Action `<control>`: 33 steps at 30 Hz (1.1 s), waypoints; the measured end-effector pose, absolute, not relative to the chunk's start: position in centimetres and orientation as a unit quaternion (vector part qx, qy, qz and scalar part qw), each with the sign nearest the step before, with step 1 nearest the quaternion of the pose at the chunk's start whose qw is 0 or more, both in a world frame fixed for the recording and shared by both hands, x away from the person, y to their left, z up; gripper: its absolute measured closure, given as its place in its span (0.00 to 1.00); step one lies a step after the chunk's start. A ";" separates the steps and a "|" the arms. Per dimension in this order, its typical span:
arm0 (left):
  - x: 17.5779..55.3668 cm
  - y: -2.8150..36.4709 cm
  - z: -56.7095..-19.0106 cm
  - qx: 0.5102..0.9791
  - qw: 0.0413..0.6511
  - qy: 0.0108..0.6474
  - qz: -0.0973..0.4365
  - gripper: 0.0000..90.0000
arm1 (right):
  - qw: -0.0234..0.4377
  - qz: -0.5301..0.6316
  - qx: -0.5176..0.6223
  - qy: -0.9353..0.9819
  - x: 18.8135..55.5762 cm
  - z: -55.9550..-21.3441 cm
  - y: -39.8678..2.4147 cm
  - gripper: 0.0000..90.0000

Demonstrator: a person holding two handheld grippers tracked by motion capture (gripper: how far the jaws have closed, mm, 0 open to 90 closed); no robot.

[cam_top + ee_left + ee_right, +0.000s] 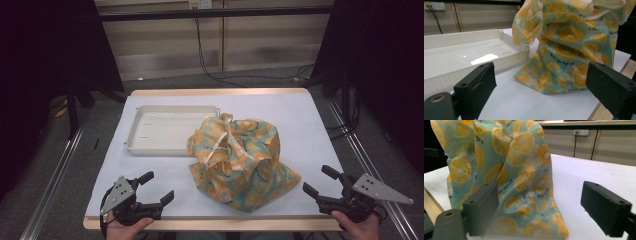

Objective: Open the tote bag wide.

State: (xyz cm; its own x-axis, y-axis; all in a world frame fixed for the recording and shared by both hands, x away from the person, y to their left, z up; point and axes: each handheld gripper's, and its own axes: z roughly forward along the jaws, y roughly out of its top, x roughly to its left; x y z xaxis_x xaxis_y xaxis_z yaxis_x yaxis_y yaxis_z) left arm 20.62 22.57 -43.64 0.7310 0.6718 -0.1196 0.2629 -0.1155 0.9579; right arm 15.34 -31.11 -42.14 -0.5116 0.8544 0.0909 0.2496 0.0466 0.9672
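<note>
1. At the counter's [300,107] near edge: left gripper [156,187] and right gripper [316,181] both gaping wide, holding nothing, one on each side of the bag [239,159].
2. Mid-counter: bag slumped upright, its far left side touching or just beside the tray [150,146]; cannot tell which.
3. Risk of a poor grab: loose, crumpled cloth, likely to slide out or bunch between the pads if pinched on a single fold.
4. Risk of dragging: bag's base close to the near edge, so a pull toward the person could slide it off the counter.
5. Risk of a knock: tray right beside the bag, probably shoved along if the bag gets pushed away or tipped that way.
6. Risk of a snag: white drawstring [220,147] looped at the top, apt to catch on a jaw.
7. Hidden: bag's contents, if any; its far side; mouth buried in folds.
8. Cut off: bag's top in both gripper views; printed lettering too small to read.
</note>
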 end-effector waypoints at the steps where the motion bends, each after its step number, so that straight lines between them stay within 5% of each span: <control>1: 20.6 22.6 -43.6 0.730 0.579 0.318 0.176 0.13 | 0.271 0.556 0.414 0.668 15.3 -42.1 -31.0 0.17; 16: 20.5 21.5 -43.3 0.747 0.578 0.296 0.144 0.42 | 0.233 0.557 0.385 0.698 15.9 -40.9 -29.3 0.42; 33: 22.2 19.0 -39.6 0.751 0.597 0.251 0.131 0.62 | 0.191 0.584 0.298 0.730 19.1 -34.3 -23.0 0.43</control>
State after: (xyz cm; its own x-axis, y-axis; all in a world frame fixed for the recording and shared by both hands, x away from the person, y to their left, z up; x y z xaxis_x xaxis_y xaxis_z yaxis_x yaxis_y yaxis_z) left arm 22.19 18.98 -39.62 0.8401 0.5325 -0.1029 0.2205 -0.1620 0.9618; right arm 19.11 -23.02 -34.28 -0.7491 0.6589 0.0685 0.2119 0.1403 0.9672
